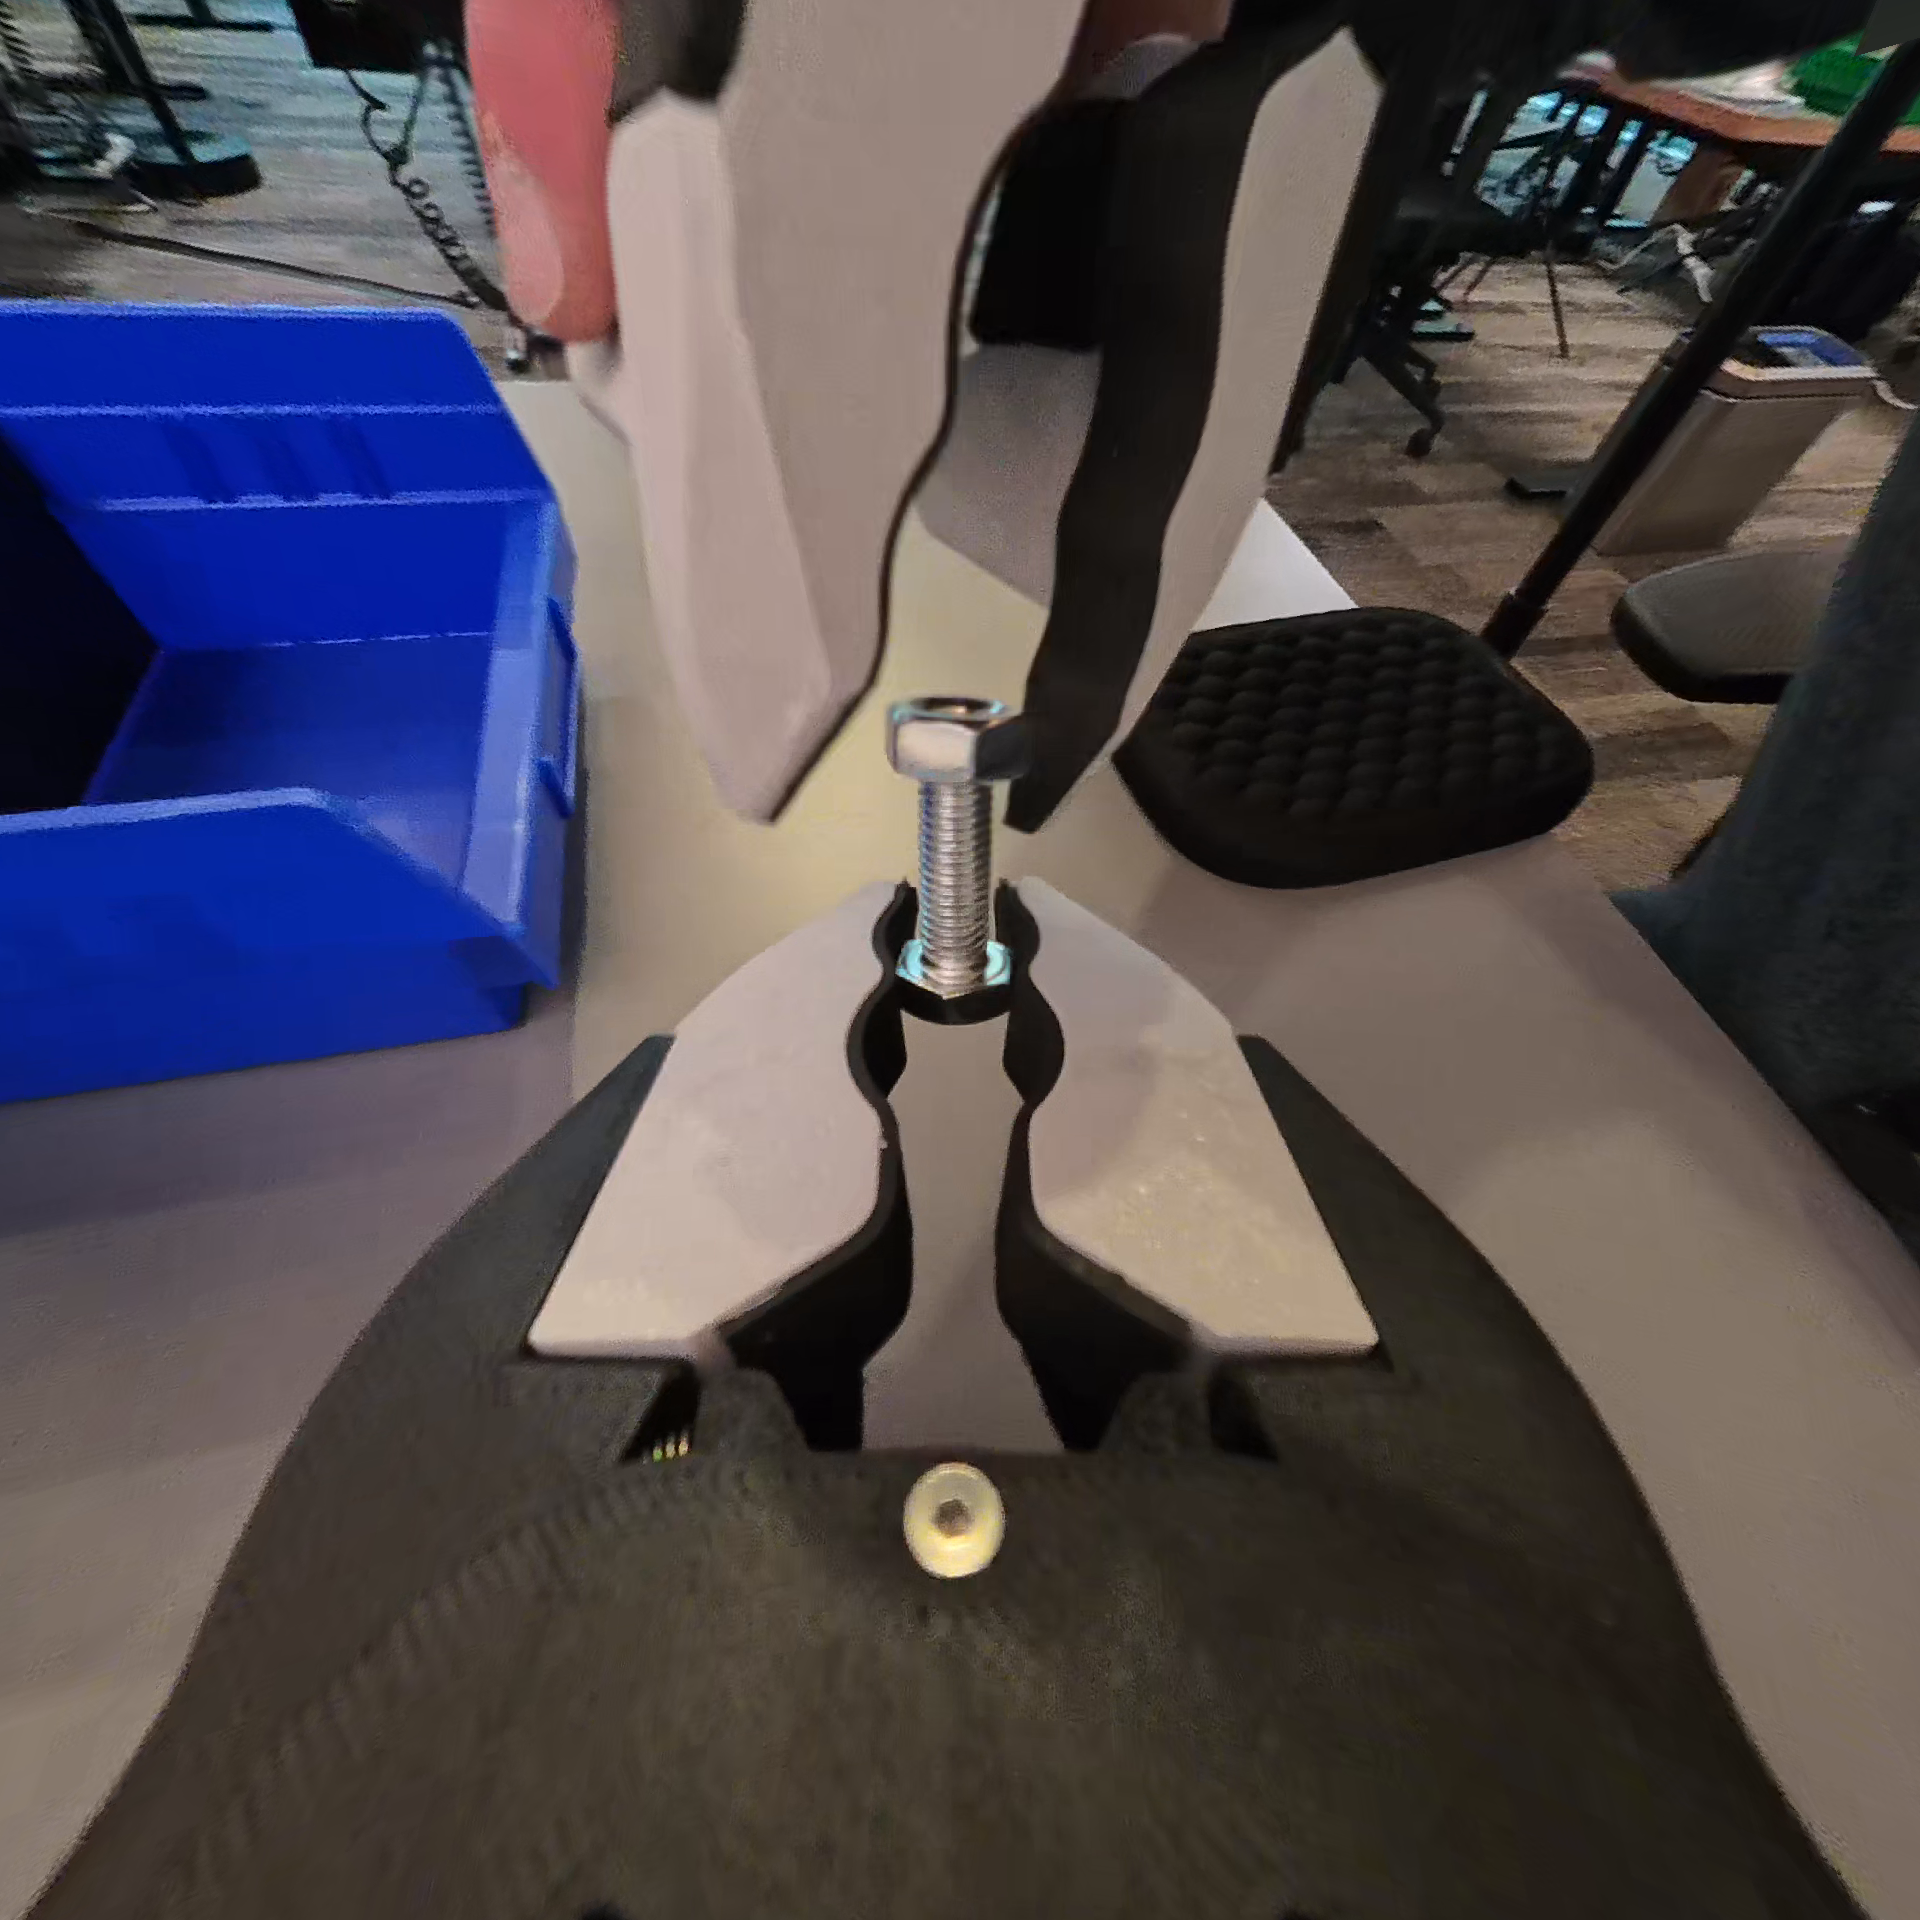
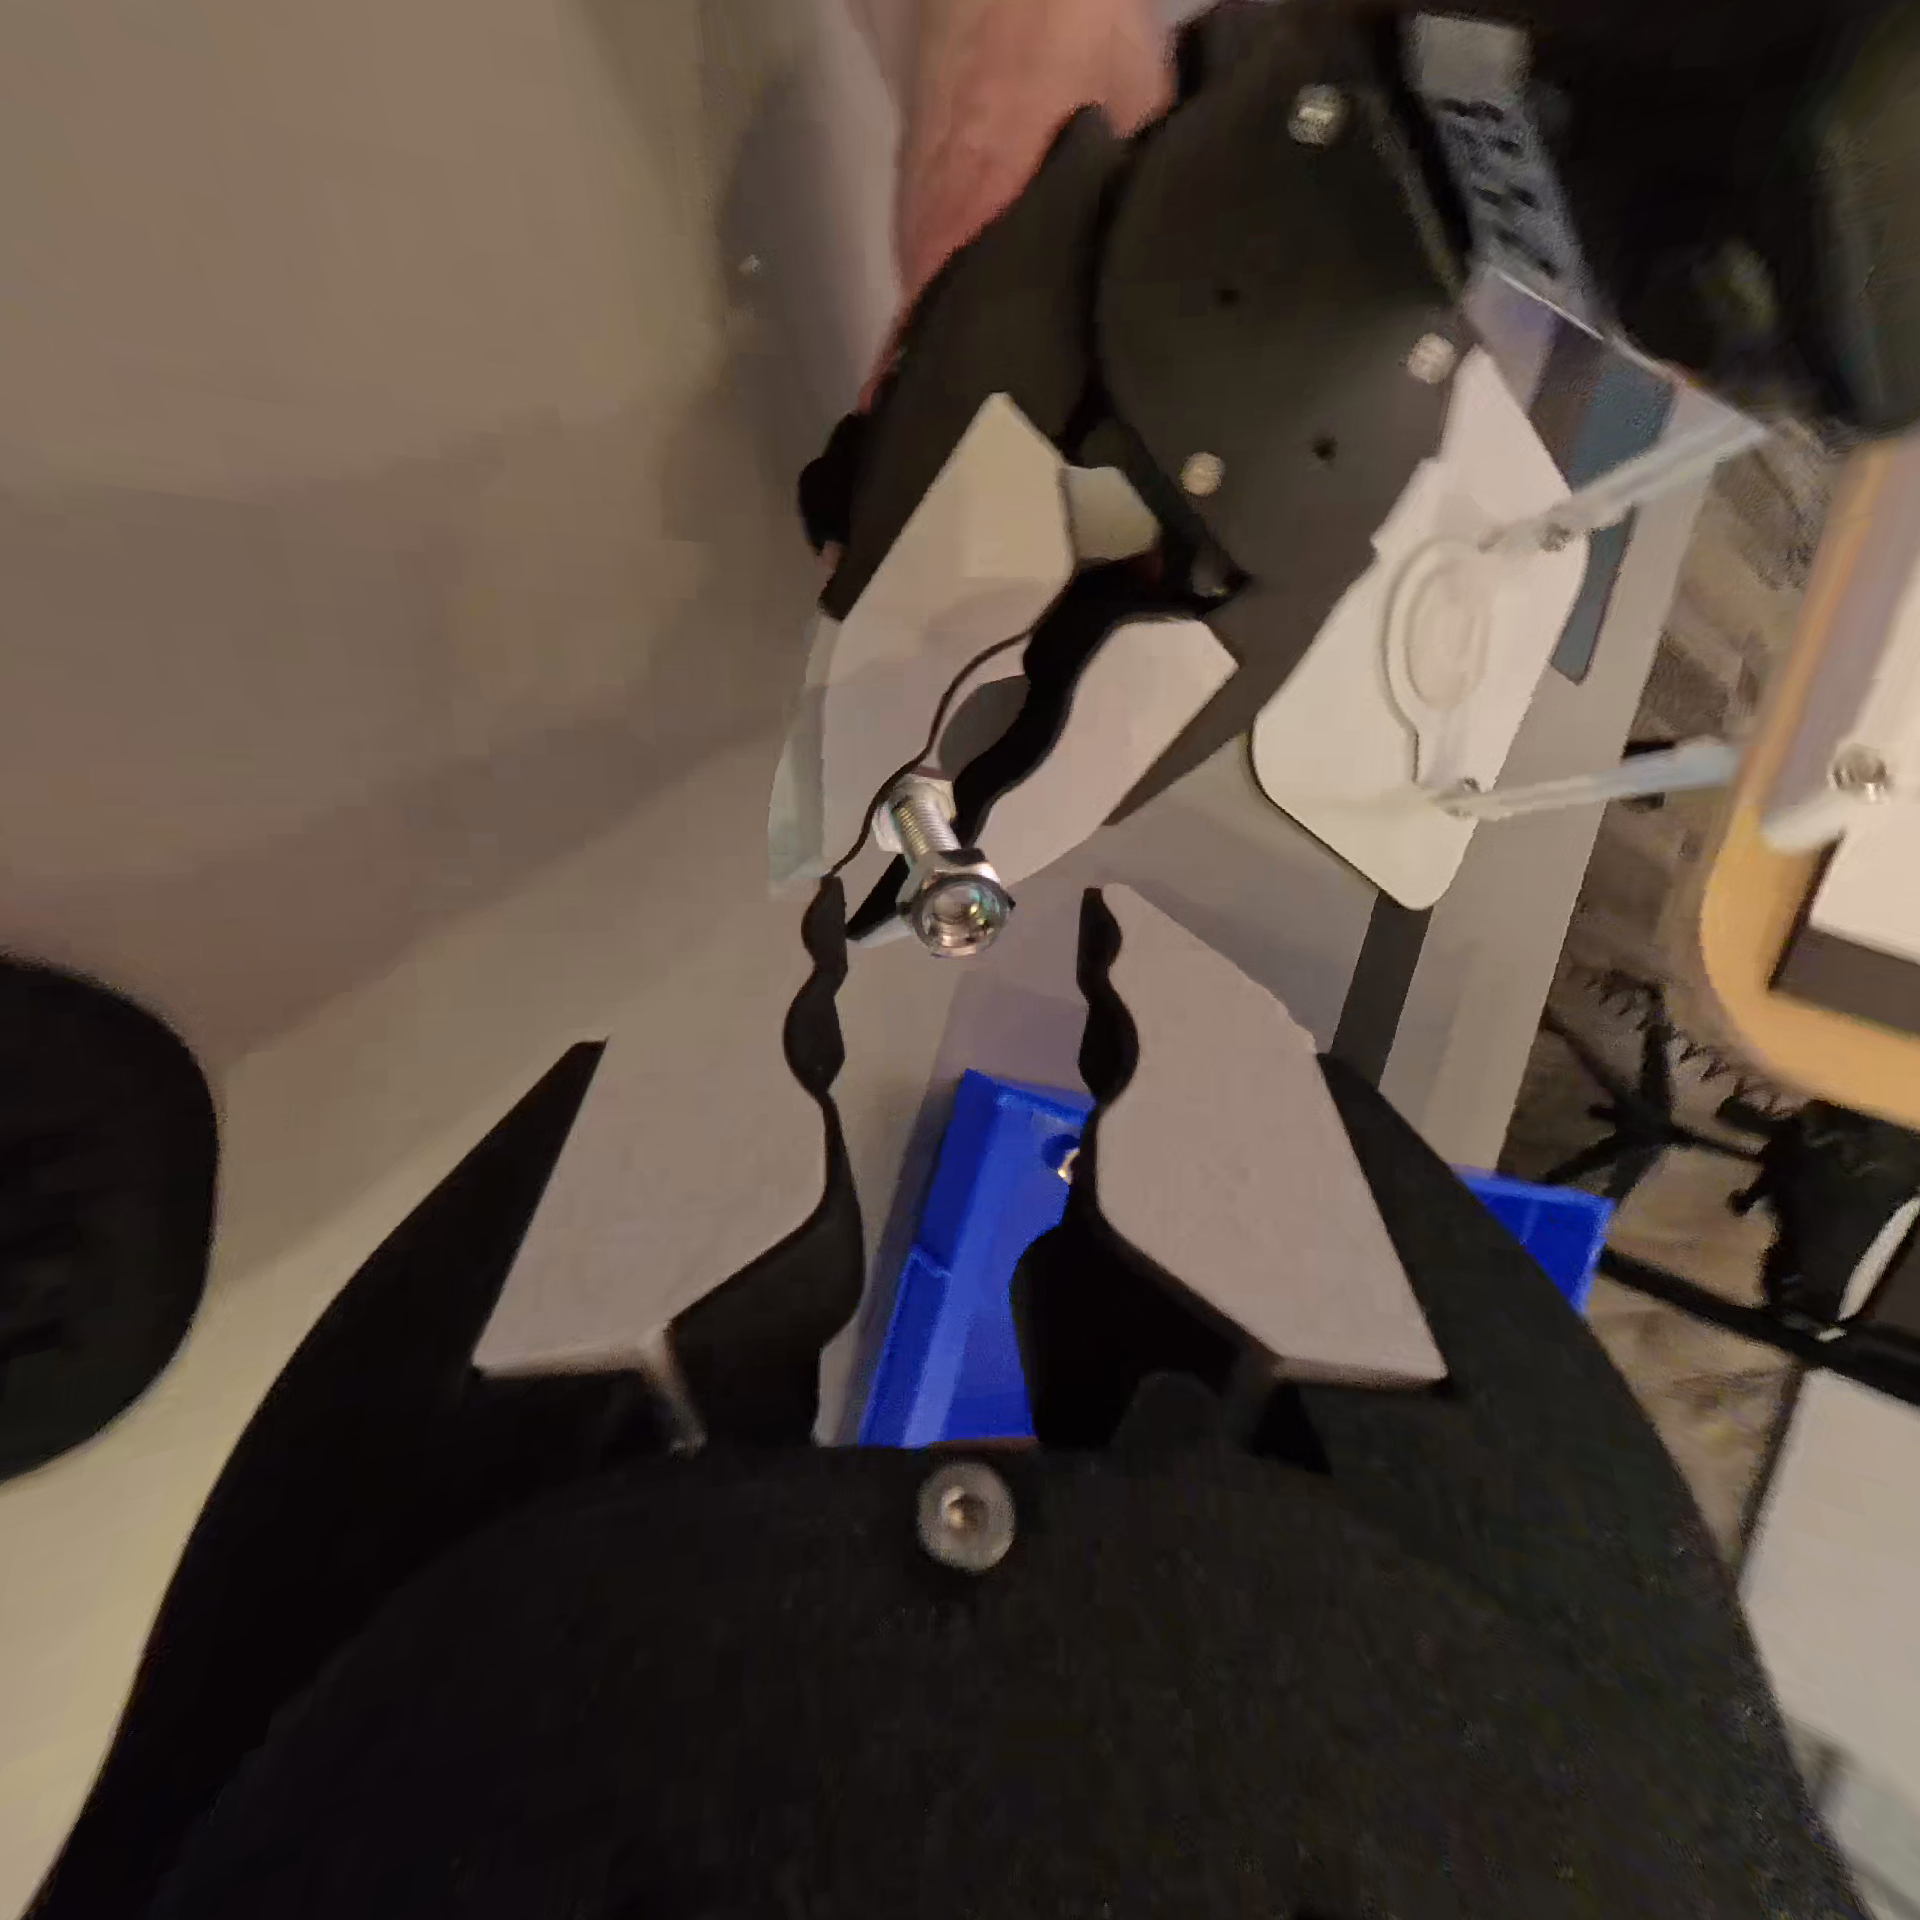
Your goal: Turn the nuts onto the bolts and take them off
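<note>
- left tongs (image 1: pixel 948 914) pinched shut on bolt (image 1: pixel 951 873) low on its threaded shank, just above the head; bolt stands upright
- nut (image 1: pixel 943 736) sits at top end of bolt
- right tongs (image 1: pixel 894 800) come down from above, spread open either side of nut, one pad beside it
- blue bin (image 1: pixel 260 675) left of left tongs on tabletop (image 1: pixel 260 1247)
- black pad (image 1: pixel 1351 743) beyond, to the right

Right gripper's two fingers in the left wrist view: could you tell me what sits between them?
The nut at the bolt's top; the right gripper is open around it.
</note>
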`<action>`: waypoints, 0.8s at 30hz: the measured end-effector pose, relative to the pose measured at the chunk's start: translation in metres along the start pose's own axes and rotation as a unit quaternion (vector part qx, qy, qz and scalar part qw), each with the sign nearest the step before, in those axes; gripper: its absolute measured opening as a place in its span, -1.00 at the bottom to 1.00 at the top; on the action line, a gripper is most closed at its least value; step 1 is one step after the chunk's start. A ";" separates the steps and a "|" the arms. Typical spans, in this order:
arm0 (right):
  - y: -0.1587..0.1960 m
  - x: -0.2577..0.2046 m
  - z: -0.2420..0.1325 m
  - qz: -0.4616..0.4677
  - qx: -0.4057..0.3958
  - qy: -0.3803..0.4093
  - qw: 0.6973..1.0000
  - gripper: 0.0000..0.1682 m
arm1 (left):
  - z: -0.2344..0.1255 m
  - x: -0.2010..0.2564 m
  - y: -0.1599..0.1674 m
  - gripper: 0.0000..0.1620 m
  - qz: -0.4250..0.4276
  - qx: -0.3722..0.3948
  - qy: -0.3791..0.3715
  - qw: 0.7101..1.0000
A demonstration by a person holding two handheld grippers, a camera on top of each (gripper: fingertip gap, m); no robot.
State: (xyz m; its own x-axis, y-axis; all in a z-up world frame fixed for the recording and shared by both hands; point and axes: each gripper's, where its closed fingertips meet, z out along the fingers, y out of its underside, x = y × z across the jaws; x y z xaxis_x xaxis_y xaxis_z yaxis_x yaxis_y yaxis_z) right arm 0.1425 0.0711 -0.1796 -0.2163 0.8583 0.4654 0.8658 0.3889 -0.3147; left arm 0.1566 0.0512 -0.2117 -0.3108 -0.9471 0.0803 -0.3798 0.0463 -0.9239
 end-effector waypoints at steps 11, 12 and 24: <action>0.007 0.005 0.003 0.438 0.115 -0.063 0.889 -0.66 | -0.002 -0.026 0.001 -0.82 0.041 -0.033 -0.127 0.990; 0.007 0.003 0.004 0.443 0.113 -0.069 0.887 -0.68 | -0.002 -0.027 0.000 -0.82 0.043 -0.033 -0.132 0.990; 0.001 -0.005 0.004 0.134 0.052 -0.050 0.988 -0.79 | 0.000 -0.011 0.002 -0.82 0.012 -0.022 -0.050 0.998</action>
State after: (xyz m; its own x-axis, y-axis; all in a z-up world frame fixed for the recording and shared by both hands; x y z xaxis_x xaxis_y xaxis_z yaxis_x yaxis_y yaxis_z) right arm 0.1430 0.0686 -0.1858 -0.0324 0.9619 0.2714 0.8486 0.1699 -0.5010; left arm 0.1595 0.0613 -0.2144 -0.2323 -0.9725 0.0176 -0.4121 0.0821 -0.9074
